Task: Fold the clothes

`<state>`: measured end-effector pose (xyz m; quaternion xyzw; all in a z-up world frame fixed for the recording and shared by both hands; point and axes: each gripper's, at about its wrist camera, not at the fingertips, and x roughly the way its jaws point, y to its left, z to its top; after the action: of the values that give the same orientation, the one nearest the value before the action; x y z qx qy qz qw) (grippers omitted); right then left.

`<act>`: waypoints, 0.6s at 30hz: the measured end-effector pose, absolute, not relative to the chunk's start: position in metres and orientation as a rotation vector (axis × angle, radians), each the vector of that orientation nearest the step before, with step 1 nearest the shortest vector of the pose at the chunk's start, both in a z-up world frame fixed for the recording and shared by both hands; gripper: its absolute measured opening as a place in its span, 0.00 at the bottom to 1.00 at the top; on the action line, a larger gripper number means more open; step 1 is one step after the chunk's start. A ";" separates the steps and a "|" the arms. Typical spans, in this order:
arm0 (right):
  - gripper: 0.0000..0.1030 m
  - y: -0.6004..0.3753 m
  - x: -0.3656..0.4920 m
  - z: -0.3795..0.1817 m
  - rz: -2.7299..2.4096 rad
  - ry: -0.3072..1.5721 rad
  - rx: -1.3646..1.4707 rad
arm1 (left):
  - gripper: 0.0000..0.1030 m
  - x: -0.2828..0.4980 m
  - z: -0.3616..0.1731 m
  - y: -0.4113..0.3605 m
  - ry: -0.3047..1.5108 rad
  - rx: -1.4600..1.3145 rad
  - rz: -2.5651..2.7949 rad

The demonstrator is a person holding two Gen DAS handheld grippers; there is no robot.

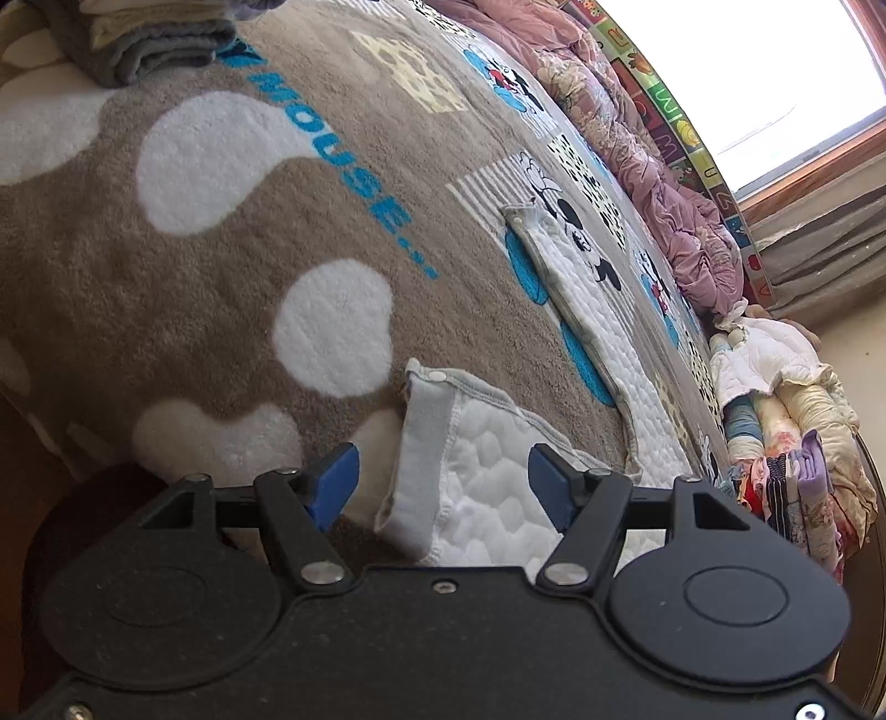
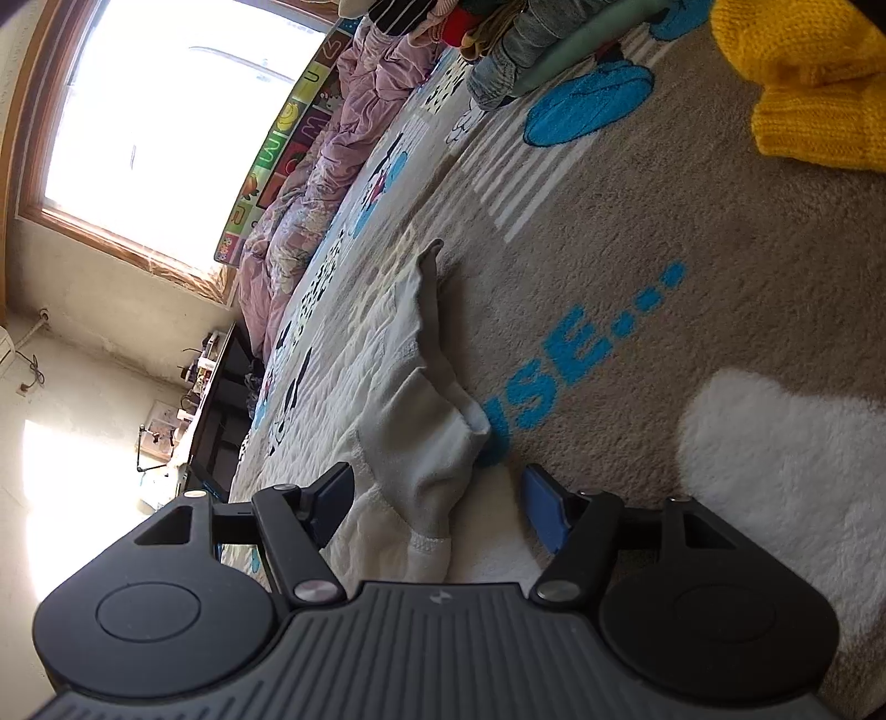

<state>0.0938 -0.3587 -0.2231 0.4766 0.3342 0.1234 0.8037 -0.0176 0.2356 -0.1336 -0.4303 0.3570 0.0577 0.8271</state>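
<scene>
A: Blanket [image 1: 210, 310]?
B: Plush cloth, deep matt pile, brown with white patches.

A: Garment [image 1: 487, 471] on the blanket?
B: White quilted cotton, soft and matt; grey ribbed trim, metal snap.

A: Left gripper [image 1: 443, 487] over the garment?
B: Matt black plastic body, blue rubbery pads, bright metal pins.

A: Sweater [image 2: 808, 83] beyond the garment?
B: Yellow knit, coarse.

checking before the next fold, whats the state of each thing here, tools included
left tool: open, white quilted garment's grey-trimmed corner between the pads, not pinched
right tool: open, over a garment corner
white quilted garment: spread on the blanket, unfolded
grey towel stack: folded
yellow knit: bunched, not folded
clothes pile: folded, stacked
</scene>
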 end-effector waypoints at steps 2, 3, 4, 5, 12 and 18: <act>0.66 -0.358 0.097 -0.224 0.272 0.710 1.025 | 0.65 -0.020 -0.139 0.233 0.764 -0.935 0.115; 0.66 -0.358 0.099 -0.224 0.275 0.709 1.025 | 0.65 -0.021 -0.141 0.230 0.768 -0.940 0.110; 0.66 -0.357 0.102 -0.225 0.277 0.706 1.026 | 0.65 -0.020 -0.142 0.227 0.772 -0.936 0.106; 0.66 -0.357 0.104 -0.225 0.279 0.703 1.028 | 0.65 -0.019 -0.143 0.224 0.774 -0.928 0.102; 0.51 -0.354 0.112 -0.230 0.277 0.677 1.036 | 0.62 -0.016 -0.147 0.211 0.773 -0.896 0.100; 0.20 -0.342 0.117 -0.231 0.320 0.694 1.012 | 0.23 -0.012 -0.147 0.207 0.782 -0.877 0.084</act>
<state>0.1175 -0.3425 -0.2308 0.4728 0.3241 0.1497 0.8056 -0.0124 0.2073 -0.1475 -0.4136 0.3687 0.0395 0.8315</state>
